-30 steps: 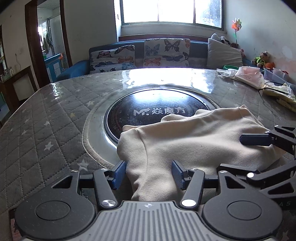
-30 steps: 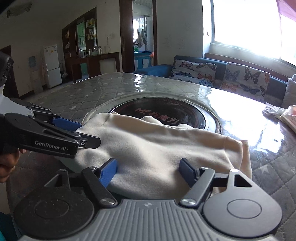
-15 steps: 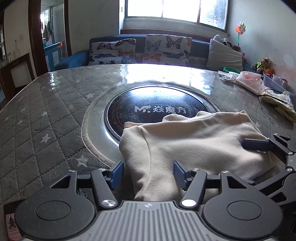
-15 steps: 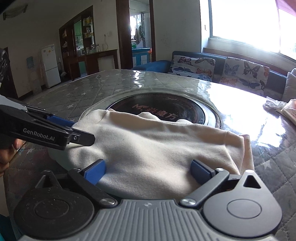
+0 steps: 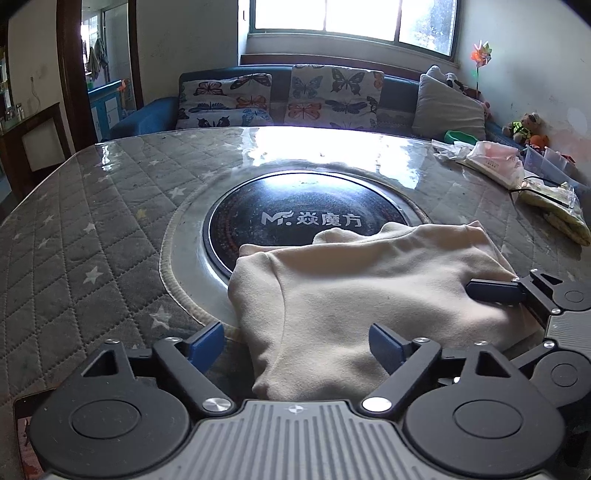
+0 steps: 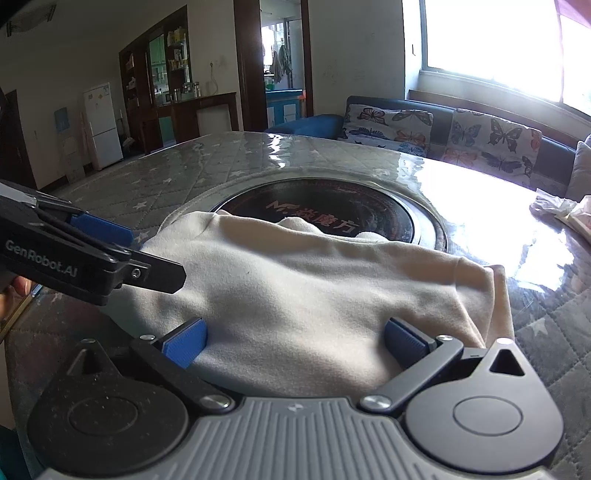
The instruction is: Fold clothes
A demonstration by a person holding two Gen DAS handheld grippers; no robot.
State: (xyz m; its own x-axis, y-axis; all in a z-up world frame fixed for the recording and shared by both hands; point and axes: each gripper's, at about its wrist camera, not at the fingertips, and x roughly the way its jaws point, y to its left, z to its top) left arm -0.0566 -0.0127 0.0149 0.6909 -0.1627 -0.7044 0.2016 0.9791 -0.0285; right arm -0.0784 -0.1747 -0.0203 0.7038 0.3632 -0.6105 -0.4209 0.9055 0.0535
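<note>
Cream fabric, a folded garment [image 5: 369,291], lies bunched on a round table [image 5: 92,236] covered with a grey quilted, star-printed cloth under a glossy clear sheet. The garment's far edge overlaps a round black cooktop [image 5: 295,218] set into the middle of the table, which carries white lettering; its near edge reaches toward the camera side of the table. In the left wrist view, the left gripper [image 5: 297,341] sits low at the garment's near left corner with its blue-padded fingers [image 5: 205,341] spread wide, one pad on the table just beside the cloth and the other resting over the fabric, nothing pinched between them. The right gripper [image 5: 517,295] enters that view from the right, one dark finger lying on the garment's right side. In the right wrist view, the right gripper [image 6: 293,345] also has its blue fingers [image 6: 186,345] spread apart, straddling the near edge of the garment [image 6: 314,291] without closing on it. The left gripper [image 6: 110,258] appears at the left of this view, black with white lettering on its side, its tip over the cloth's left edge; part of a hand [image 6: 14,295] shows behind it. Beyond the table stands a blue sofa [image 5: 147,114] with butterfly-print cushions [image 5: 332,96] under a bright window [image 5: 351,18]. A pile of bags and packets [image 5: 491,158] sits at the table's far right. A white fridge [image 6: 101,125] stands far off to the left in the right wrist view.
</note>
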